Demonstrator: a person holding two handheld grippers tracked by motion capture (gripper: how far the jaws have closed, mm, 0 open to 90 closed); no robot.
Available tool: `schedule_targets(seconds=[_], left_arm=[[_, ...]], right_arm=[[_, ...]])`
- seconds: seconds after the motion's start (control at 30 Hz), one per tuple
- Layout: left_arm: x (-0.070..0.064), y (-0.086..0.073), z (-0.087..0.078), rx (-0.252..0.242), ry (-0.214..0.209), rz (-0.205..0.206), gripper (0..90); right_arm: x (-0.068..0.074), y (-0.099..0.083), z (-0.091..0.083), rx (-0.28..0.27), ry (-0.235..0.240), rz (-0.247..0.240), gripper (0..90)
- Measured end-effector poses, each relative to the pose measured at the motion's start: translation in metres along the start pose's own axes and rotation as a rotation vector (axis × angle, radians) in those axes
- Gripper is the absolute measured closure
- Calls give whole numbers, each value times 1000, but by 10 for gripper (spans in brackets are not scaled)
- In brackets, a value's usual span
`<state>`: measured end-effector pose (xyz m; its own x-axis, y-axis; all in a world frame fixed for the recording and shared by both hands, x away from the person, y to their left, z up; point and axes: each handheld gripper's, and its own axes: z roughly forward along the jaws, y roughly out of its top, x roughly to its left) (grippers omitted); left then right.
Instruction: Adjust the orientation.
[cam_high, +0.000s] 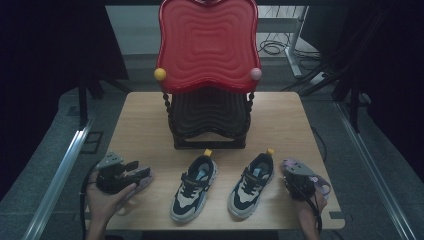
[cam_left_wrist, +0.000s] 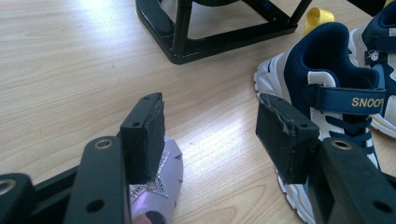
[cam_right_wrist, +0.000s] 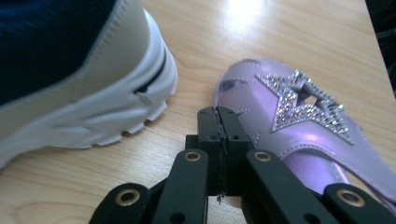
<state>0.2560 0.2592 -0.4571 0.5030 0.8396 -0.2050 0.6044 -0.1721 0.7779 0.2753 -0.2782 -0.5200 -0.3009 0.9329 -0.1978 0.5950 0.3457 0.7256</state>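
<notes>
We hold a pair of tongs in each hand at a wooden table. Our left tongs lie low near the table's left edge with jaws spread wide and nothing between them. In the left gripper view, a lilac shoe with a glittery star sits under the left jaw, and the navy and white sneaker stands just beyond the right jaw, close to it; we cannot tell whether they touch.

Our right tongs are pressed fully closed, pad against pad, holding nothing. In the right gripper view, a second lilac shoe with a rhinestone star lies just to the right of the jaws, and the white sole of the other navy sneaker sits near their left.

Beyond both tongs, across the two sneakers, stands a black rack carrying a red wavy tray.
</notes>
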Motion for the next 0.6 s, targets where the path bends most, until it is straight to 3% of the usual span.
schedule_targets(seconds=[0.17,0.33,0.47,0.6], left_arm=[[1,0,-2,-4,1,-1,425],[5,-1,-4,-8,6,-8,424],[6,-1,-5,-9,9,-10,424],[7,-1,-7,-14,12,-15,424]], right_arm=[[-5,2,-15,-48,28,21,897],[-25,3,-36,-136,83,91,882],[-46,3,-51,-212,151,148,842],[-57,0,-57,-248,178,151,731]])
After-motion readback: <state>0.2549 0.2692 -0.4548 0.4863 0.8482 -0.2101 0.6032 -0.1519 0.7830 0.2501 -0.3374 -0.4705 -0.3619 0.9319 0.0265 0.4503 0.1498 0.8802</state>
